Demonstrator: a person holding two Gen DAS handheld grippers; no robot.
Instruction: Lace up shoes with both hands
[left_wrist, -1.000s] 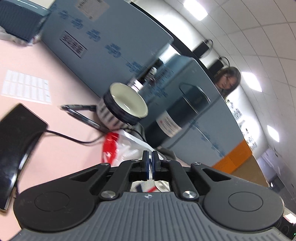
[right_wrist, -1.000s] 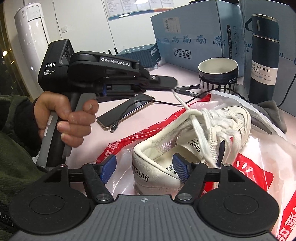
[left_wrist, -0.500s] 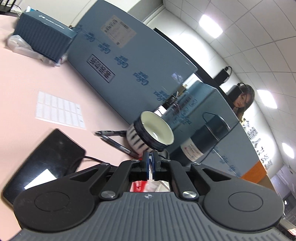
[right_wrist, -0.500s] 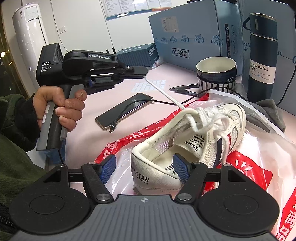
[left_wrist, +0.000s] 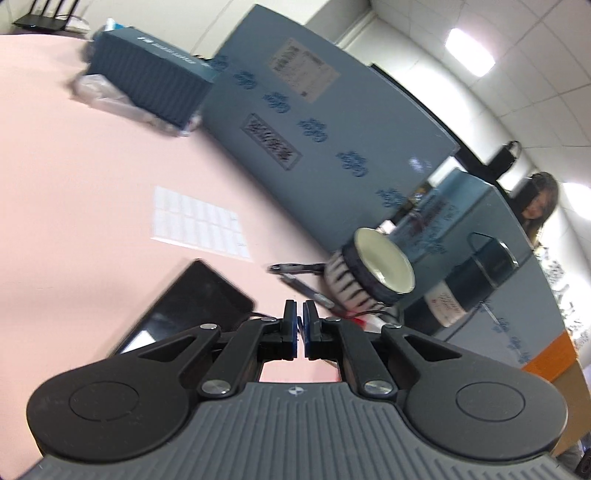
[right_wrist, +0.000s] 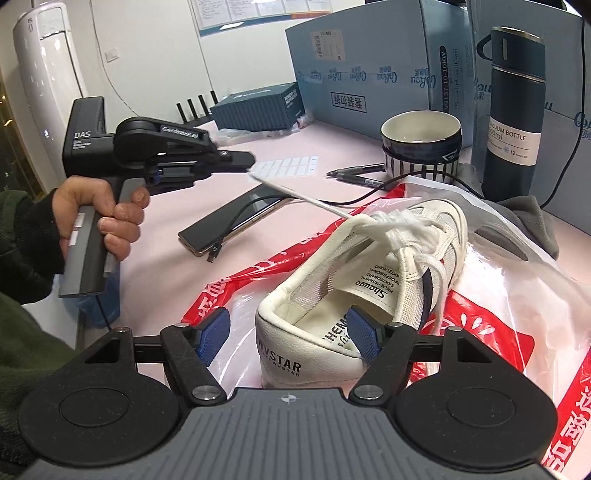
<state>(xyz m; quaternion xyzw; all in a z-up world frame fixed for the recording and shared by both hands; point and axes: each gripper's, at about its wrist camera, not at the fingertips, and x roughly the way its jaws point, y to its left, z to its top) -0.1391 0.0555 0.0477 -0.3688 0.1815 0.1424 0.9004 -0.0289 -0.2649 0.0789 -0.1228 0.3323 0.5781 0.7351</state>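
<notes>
My left gripper (right_wrist: 251, 159) is clamped shut on the end of the white shoelace (right_wrist: 306, 197), and the lace runs taut from its tips down and to the right to the knot of lacing on top of the white sneaker (right_wrist: 373, 273). In my left wrist view the left gripper's two blue pads (left_wrist: 293, 326) stand almost together with only a thin slit between them; the lace itself I cannot make out there. My left hand (right_wrist: 99, 218) wraps the grey handle, held above the pink table (right_wrist: 155, 280). My right gripper (right_wrist: 288, 334) is wide apart and its jaws are opening; the right pad sits over the sneaker's inner opening near the heel and the left pad hangs clear over the bag, but I cannot tell whether the right one touches the collar, and nothing is pinched. The sneaker lies on a red and white plastic bag (right_wrist: 491, 332), heel toward me, toe pointing toward the striped mug (right_wrist: 421, 146) and the dark vacuum bottle (right_wrist: 513, 110). A black phone (right_wrist: 236, 218) with a cable lies on the table left of the shoe, two pens (right_wrist: 358, 175) beside the mug, and blue cartons (right_wrist: 369, 70) stand behind.
</notes>
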